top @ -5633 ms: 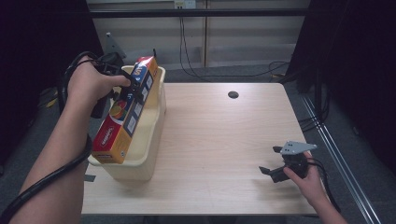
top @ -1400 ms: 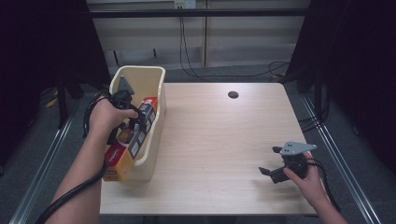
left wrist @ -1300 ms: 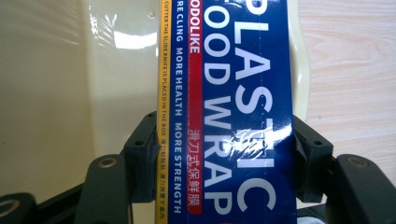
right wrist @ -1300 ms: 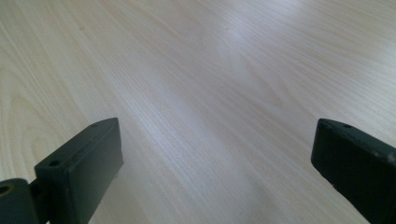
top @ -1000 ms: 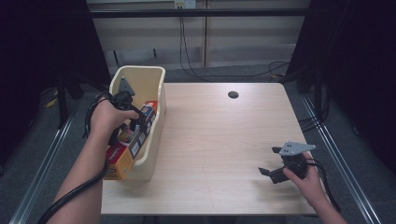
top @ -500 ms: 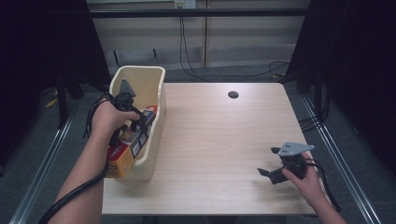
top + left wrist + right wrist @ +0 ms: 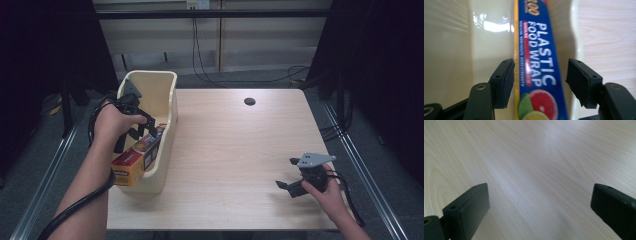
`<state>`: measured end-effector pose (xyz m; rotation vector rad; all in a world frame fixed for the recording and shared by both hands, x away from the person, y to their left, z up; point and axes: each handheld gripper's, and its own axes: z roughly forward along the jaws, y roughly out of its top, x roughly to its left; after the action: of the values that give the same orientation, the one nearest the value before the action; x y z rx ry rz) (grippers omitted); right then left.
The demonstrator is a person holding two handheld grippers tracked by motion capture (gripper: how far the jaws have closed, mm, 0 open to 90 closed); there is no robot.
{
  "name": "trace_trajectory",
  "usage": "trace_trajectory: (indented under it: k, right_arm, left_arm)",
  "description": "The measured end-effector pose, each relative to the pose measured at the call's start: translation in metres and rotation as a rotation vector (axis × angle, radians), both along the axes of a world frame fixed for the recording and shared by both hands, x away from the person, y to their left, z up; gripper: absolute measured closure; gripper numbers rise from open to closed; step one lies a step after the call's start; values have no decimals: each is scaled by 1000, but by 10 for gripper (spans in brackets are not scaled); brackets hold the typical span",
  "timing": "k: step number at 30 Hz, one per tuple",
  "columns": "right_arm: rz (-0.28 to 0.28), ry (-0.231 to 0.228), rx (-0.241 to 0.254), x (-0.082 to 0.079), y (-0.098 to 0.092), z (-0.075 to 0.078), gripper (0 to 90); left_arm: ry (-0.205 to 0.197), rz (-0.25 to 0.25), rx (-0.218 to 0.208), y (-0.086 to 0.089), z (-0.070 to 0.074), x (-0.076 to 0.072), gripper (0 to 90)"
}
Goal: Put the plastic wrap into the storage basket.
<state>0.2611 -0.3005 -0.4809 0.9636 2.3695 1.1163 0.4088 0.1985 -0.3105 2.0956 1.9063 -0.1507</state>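
Both forearms are bare, with no sleeves. The left gripper [image 7: 539,82] has two matt black, blocky jaws, each with small screw holes in its face and a round metal rivet on the dark arm behind it. The right gripper [image 7: 292,186] is black, a grey three-cornered plate above it. A thick black cable trails behind each.

Wooden table [image 7: 235,150] with dark hole [image 7: 249,101]
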Motion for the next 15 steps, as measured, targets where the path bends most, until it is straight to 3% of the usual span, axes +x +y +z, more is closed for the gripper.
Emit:
trace_trajectory:
  k: [1, 3, 15]
  right_arm:
    - [0, 0, 0, 0, 0, 0, 19]
    - [0, -2, 0, 0, 0, 0, 19]
    - [-2, -2, 4, 1, 0, 1, 19]
  left_arm:
    - [-4, 0, -20, -1, 2, -1, 384]
    - [-21, -23, -12, -4, 6, -2, 374]
    - [-75, -73, -57, -24, 15, -3, 284]
